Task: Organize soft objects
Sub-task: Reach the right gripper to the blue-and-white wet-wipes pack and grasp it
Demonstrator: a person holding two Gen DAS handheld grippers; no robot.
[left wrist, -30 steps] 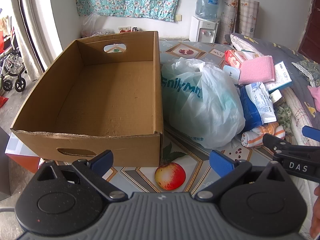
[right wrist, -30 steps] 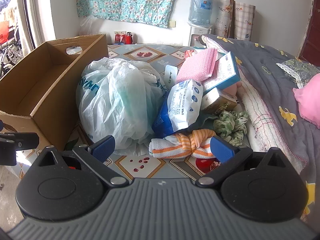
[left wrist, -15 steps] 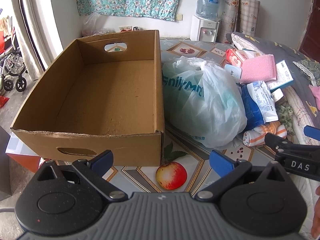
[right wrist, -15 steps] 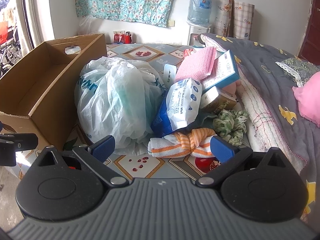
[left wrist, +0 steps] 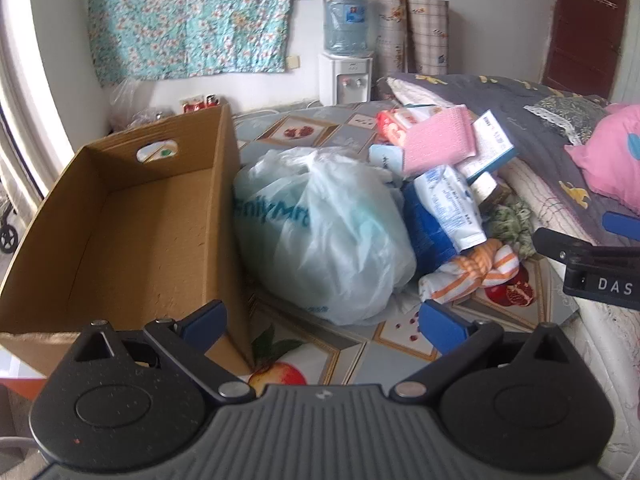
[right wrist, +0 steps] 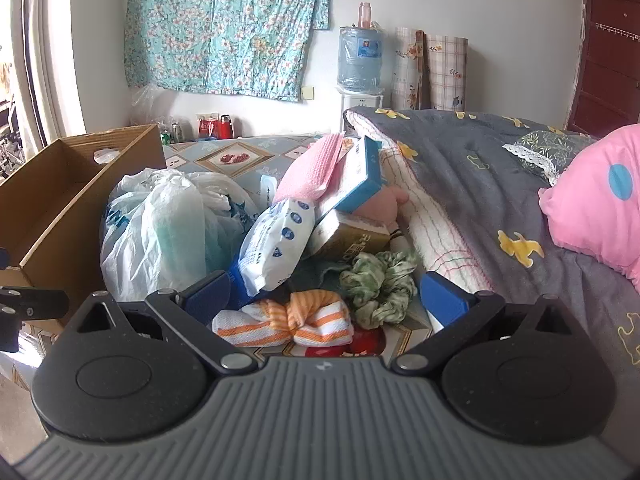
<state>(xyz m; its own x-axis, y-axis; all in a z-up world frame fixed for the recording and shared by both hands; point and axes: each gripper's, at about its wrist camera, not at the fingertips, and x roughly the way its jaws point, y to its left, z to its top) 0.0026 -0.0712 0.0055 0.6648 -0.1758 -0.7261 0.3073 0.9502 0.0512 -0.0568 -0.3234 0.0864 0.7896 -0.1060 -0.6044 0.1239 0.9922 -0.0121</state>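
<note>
An empty cardboard box [left wrist: 132, 216] stands at the left on a fruit-patterned surface; it also shows in the right wrist view [right wrist: 60, 200]. Beside it lies a full white plastic bag [left wrist: 320, 232] [right wrist: 168, 228]. Right of the bag is a pile: an orange-striped knotted cloth [right wrist: 288, 322] [left wrist: 476, 272], a green scrunchie [right wrist: 380, 284], a blue-white soft pack [right wrist: 276, 248], a pink cloth [right wrist: 312, 168]. My right gripper [right wrist: 324, 296] is open, just above the striped cloth. My left gripper [left wrist: 320, 322] is open and empty, in front of the bag.
Small boxes [right wrist: 356, 180] lie in the pile. A grey quilt [right wrist: 480, 184] and a pink pillow [right wrist: 600, 200] lie at the right. A water dispenser [left wrist: 346, 48] and rolled mats [right wrist: 428, 68] stand at the far wall.
My left gripper has swung right, from the box front toward the bag. My right gripper has moved forward and right, closing in over the striped cloth and scrunchie.
</note>
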